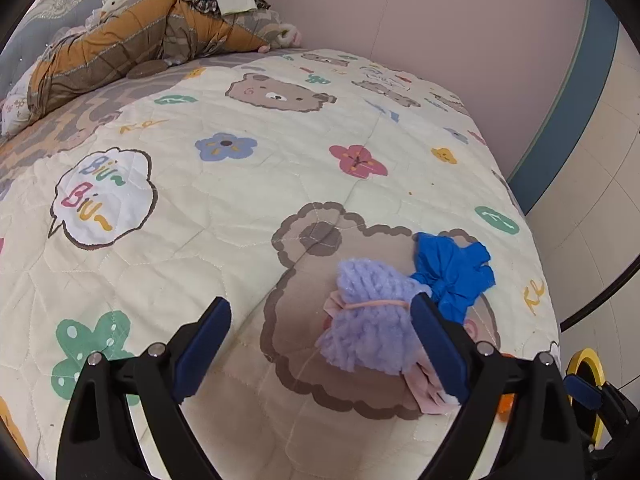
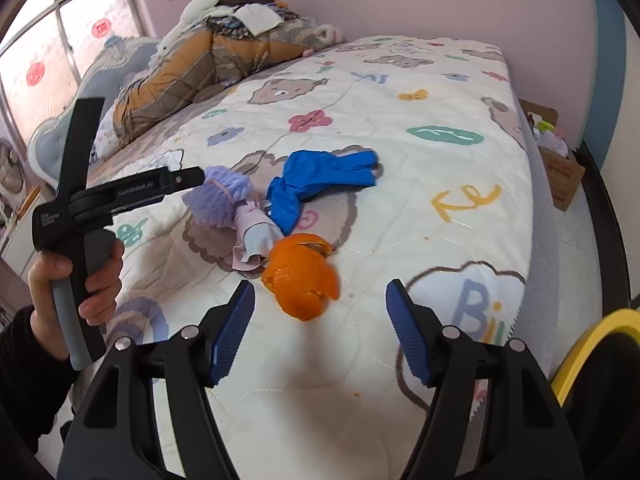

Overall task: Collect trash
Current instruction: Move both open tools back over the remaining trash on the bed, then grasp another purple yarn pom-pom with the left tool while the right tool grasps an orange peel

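1. Curled orange peel piece [image 2: 302,280] on bear-print quilted bedspread [image 2: 440,240], just ahead of right gripper [image 2: 320,332]; jaws wide, empty.
2. Light, springy, easily torn; best pinched across curled rim.
3. Fluffy lilac yarn bundle [image 1: 370,320] w/ left gripper [image 1: 324,348] spread around it, not pressing; soft, grab mid-band.

The quilt [image 2: 440,168] lies bare between the open right gripper [image 2: 320,332] and the orange peel [image 2: 302,276]. Behind the peel, a purple yarn bundle [image 2: 224,198] and blue glove [image 2: 316,184] crowd together, with the left gripper [image 2: 192,178] reaching in at the yarn. Piled bedding [image 2: 208,64] blocks the bed's far end.
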Motion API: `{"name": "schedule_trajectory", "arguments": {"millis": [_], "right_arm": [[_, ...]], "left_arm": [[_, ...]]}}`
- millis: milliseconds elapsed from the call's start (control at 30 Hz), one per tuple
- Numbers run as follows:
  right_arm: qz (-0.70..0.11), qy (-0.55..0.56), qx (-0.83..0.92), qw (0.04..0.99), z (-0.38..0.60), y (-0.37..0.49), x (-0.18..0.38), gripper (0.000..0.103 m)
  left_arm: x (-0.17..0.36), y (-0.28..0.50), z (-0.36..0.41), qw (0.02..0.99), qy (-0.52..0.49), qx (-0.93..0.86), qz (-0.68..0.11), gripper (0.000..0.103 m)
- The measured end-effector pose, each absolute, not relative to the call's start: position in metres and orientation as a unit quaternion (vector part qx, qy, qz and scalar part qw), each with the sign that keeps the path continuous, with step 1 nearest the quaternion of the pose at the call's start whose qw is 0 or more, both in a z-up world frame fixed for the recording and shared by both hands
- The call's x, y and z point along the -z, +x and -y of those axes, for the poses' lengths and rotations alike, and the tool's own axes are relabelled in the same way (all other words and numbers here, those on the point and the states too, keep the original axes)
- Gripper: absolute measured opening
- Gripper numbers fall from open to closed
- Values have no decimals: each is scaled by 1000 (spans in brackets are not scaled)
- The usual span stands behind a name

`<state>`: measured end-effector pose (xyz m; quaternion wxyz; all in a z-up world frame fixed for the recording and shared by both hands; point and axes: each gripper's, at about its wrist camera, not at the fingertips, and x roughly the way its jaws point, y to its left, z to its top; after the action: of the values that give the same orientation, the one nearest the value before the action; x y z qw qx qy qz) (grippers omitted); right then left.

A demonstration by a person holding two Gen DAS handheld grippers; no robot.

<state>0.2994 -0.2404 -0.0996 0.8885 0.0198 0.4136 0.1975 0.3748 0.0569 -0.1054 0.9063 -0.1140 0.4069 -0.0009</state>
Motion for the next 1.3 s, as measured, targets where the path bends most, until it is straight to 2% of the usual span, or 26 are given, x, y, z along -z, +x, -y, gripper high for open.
{"name": "schedule_trajectory", "arguments": {"millis": [333,500,533,567,600,633,800,967,1300], "right_arm": [[-437,5,-205,876,220,326,123,65],[-448,13,-217,867,215,334,134,54],[-448,14,-218,867,214,334,135,50],[-448,15,-220,866,213,335,137,48],[-449,16,-222,866,213,336,138,44],[-448,16,-225,865,213,336,138,38],[-437,16,-230,869,218,333,133,26],[-434,30,-233,870,223,331,131,21],[-404,38,-241,882,232,309,114,20]], "left_arm": [[122,396,-48,899,-120,16,-421,88],[128,399,-32,895,-115,49,-429,87],[132,400,-28,892,-110,57,-435,85],[136,401,-24,889,-106,61,-441,80],[140,403,-21,887,-103,64,-446,72],[143,405,-20,884,-104,68,-451,68],[144,408,-26,882,-128,74,-448,49],[142,406,-31,883,-138,75,-442,43],[117,384,-50,895,-159,67,-412,42]]}}
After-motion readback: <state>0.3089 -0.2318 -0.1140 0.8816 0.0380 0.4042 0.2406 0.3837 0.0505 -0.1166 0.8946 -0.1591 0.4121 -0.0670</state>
